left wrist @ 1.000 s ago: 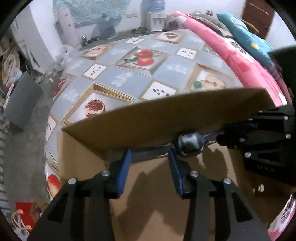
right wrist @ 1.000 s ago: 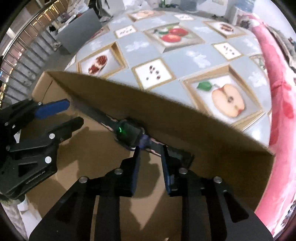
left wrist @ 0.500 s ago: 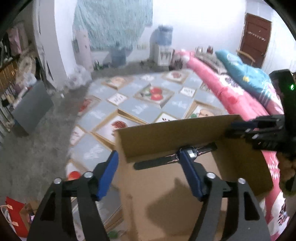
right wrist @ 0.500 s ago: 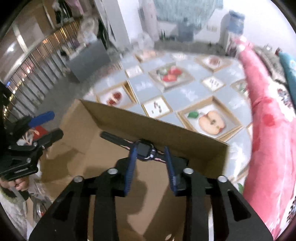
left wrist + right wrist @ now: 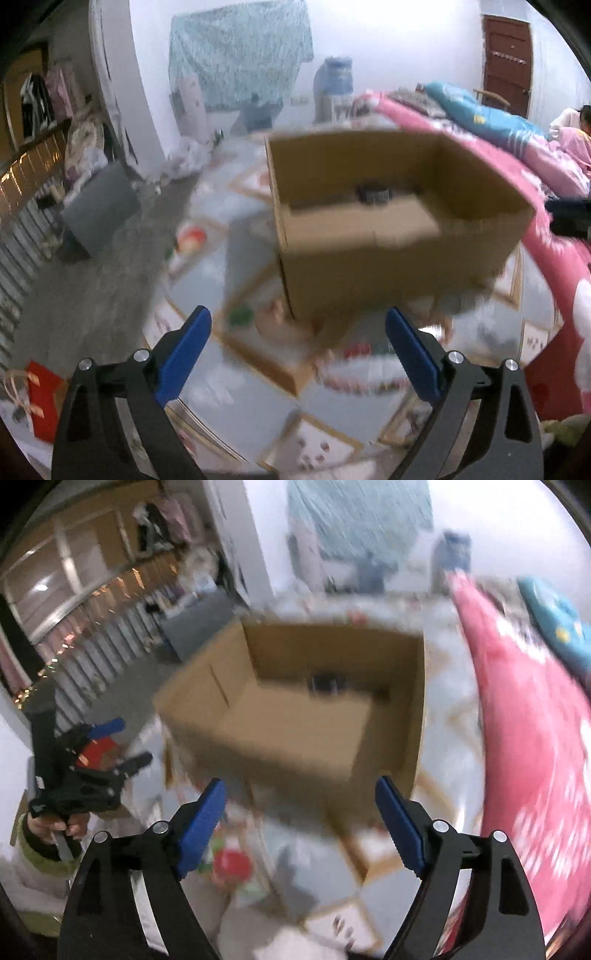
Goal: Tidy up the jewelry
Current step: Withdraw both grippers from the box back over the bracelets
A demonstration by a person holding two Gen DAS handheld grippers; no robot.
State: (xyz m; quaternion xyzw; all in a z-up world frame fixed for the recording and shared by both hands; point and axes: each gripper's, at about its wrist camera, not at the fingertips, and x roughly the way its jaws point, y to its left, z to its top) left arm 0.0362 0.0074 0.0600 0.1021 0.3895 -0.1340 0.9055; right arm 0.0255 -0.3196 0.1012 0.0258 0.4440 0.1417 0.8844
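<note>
An open cardboard box (image 5: 388, 254) stands on the fruit-patterned tablecloth (image 5: 229, 402). A dark wristwatch (image 5: 373, 192) lies inside it against the far wall; it also shows in the right wrist view (image 5: 325, 682). My left gripper (image 5: 299, 343) is open and empty, held well back and above the box's near side. My right gripper (image 5: 301, 819) is open and empty too, back from the box (image 5: 295, 716). The left gripper also shows at the left of the right wrist view (image 5: 96, 768). Both views are blurred by motion.
A pink quilt (image 5: 554, 236) lies along the right side, with a blue pillow (image 5: 491, 118) behind. A grey box (image 5: 98, 210) stands on the floor at left, a red bag (image 5: 42, 398) lower left. A water dispenser (image 5: 332, 88) stands at the back wall.
Both grippers have let go of the watch, opened wide and pulled up and back out of the box. The watch stays inside the box.
</note>
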